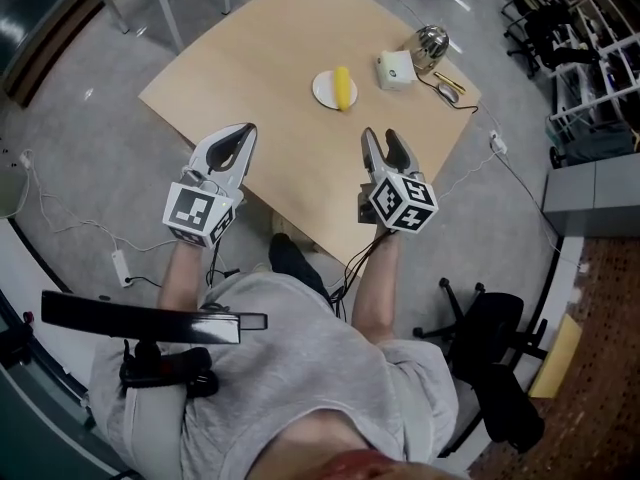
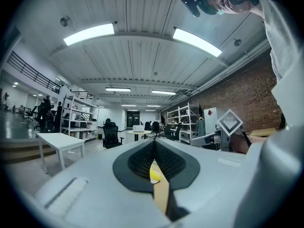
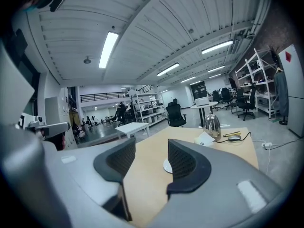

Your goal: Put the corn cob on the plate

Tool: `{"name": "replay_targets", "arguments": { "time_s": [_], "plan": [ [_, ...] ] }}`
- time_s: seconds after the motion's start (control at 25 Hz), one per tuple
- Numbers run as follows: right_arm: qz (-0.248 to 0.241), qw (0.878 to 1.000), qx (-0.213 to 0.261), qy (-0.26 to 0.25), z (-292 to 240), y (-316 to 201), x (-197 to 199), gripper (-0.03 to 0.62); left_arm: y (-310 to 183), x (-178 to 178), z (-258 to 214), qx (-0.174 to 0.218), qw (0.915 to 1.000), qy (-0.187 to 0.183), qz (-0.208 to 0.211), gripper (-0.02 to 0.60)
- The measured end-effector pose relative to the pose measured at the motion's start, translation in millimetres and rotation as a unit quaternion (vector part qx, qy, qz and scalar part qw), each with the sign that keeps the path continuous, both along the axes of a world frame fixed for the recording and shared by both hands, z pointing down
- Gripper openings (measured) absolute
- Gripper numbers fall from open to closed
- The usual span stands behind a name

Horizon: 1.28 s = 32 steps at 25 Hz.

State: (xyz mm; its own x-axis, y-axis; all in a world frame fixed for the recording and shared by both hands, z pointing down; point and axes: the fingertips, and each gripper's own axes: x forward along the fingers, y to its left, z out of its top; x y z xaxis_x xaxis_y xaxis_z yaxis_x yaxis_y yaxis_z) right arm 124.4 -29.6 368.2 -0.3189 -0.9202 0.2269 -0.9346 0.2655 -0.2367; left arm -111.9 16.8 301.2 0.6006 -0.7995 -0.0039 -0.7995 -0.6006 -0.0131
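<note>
The yellow corn cob (image 1: 343,88) lies on a small white plate (image 1: 326,90) in the middle of the far half of the tan table (image 1: 250,78). Both grippers hover over the table's near edge, well short of the plate. My left gripper (image 1: 246,131) is shut with nothing in it; in its own view the left gripper (image 2: 154,145) shows a sliver of the corn cob (image 2: 154,175) through the slit below its pads. My right gripper (image 1: 381,135) is open and empty. In the right gripper view the right gripper (image 3: 151,148) frames the plate (image 3: 166,166); the cob is hidden behind a jaw.
A white box (image 1: 395,69), a metal kettle (image 1: 430,43), a mouse (image 1: 449,92) and a yellow pen (image 1: 441,78) sit at the table's far right corner. A black office chair (image 1: 490,358) stands on the floor to the right, and a power strip (image 1: 122,265) lies to the left.
</note>
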Motion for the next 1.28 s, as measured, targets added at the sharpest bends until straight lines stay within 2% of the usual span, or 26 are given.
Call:
{"name": "replay_targets", "arguments": {
  "time_s": [1.28],
  "plan": [
    [0.012,0.999,0.048,-0.014,-30,107,-17,0.219,68,-26,-21,0.029,0.9996,-0.005,0.001,0.020]
  ]
}}
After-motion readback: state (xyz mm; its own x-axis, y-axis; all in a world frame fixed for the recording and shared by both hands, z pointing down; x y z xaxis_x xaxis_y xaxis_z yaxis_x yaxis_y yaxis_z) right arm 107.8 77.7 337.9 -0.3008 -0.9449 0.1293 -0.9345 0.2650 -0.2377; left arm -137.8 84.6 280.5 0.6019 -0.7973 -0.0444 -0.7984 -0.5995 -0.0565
